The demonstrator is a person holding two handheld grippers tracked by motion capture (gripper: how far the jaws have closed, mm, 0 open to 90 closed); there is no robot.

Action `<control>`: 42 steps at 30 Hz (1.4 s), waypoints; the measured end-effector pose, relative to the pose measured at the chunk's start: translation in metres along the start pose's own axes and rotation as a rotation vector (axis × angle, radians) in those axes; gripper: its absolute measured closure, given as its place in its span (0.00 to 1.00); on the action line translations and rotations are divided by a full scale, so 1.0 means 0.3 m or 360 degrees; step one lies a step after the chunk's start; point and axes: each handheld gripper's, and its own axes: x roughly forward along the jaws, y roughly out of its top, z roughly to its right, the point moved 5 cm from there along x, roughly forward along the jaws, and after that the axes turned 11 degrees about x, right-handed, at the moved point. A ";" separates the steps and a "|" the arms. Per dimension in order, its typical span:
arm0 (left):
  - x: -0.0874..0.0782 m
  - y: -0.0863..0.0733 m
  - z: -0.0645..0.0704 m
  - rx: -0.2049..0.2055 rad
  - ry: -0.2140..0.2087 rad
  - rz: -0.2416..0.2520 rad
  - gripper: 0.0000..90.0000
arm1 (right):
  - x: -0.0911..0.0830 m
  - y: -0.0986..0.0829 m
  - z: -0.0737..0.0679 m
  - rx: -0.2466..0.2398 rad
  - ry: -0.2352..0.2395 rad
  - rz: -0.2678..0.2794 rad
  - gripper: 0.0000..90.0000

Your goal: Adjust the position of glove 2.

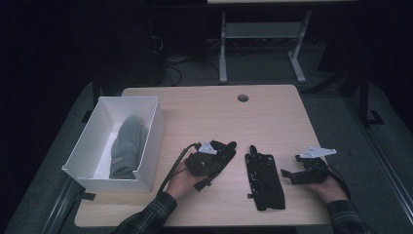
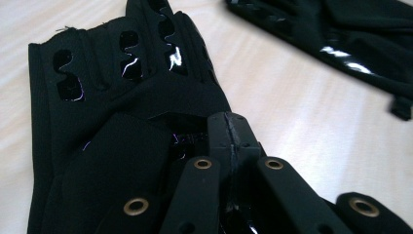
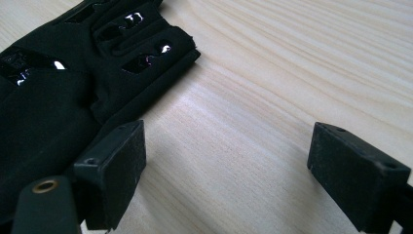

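Left tongs [image 2: 229,131] closed, pinching the edge of a black glove [image 2: 122,122] lying on the worktop [image 1: 272,112]. Right tongs [image 3: 229,175] wide apart, holding nothing, just beside a second black glove [image 1: 264,178]. White box [image 1: 148,141] at left contains a grey mitten [image 1: 127,146].

No readable text anywhere. Grey mitten [image 1: 127,146] in white box [image 1: 92,131], approx 9 o'clock on table, has small tag near cuff, too blurred to read.
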 end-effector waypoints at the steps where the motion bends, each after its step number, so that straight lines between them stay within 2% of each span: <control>1: 0.001 0.003 0.008 0.0011 -0.0002 0.0004 0.99 | 0.000 0.000 0.000 0.0000 0.0000 0.0000 0.15; 3: -0.015 0.011 0.003 0.0042 0.0020 0.0009 0.97 | 0.000 0.000 0.000 0.0000 0.0000 0.0000 0.15; 5: -0.047 0.021 -0.025 0.0048 0.0093 0.0037 0.97 | 0.000 0.000 0.000 -0.0001 0.0001 -0.0001 0.15; 8: -0.092 0.014 -0.086 0.0071 0.0239 0.0002 0.99 | 0.000 0.000 0.000 -0.0001 0.0003 -0.0004 0.15; 9: -0.101 0.007 -0.106 0.0061 0.0272 -0.0005 0.99 | 0.000 0.000 0.000 -0.0001 0.0004 -0.0004 0.15; 12: -0.109 -0.026 -0.155 -0.0015 0.0299 -0.0028 0.99 | 0.001 0.000 0.000 -0.0001 0.0004 -0.0004 0.15; 15: -0.099 -0.057 -0.166 -0.0050 0.0271 -0.0083 0.99 | 0.001 0.000 0.000 -0.0001 0.0004 -0.0004 0.15; 20: -0.093 -0.076 -0.126 -0.0034 0.0225 -0.0134 0.99 | 0.000 0.000 0.000 -0.0001 0.0004 -0.0004 0.15; 27: -0.110 -0.096 -0.060 -0.0045 0.0147 -0.0124 0.99 | 0.000 0.000 -0.001 -0.0002 0.0004 -0.0005 0.15; 34: -0.112 -0.102 0.025 0.0002 0.0054 -0.0122 0.99 | 0.000 0.000 -0.001 0.0000 0.0003 -0.0004 0.15; 36: -0.112 -0.098 0.034 0.0031 0.0059 -0.0130 0.99 | 0.000 0.000 -0.001 -0.0001 0.0003 -0.0004 0.15; 38: -0.117 -0.092 0.021 0.0007 0.0093 -0.0104 0.94 | 0.000 0.000 -0.001 0.0000 0.0003 -0.0004 0.15; 41: -0.127 -0.091 -0.021 -0.0054 0.0171 -0.0067 0.85 | 0.001 0.000 -0.001 -0.0001 0.0003 -0.0004 0.15; 42: -0.128 -0.091 -0.035 -0.0071 0.0177 -0.0060 0.82 | 0.001 0.000 -0.001 -0.0001 0.0003 -0.0004 0.15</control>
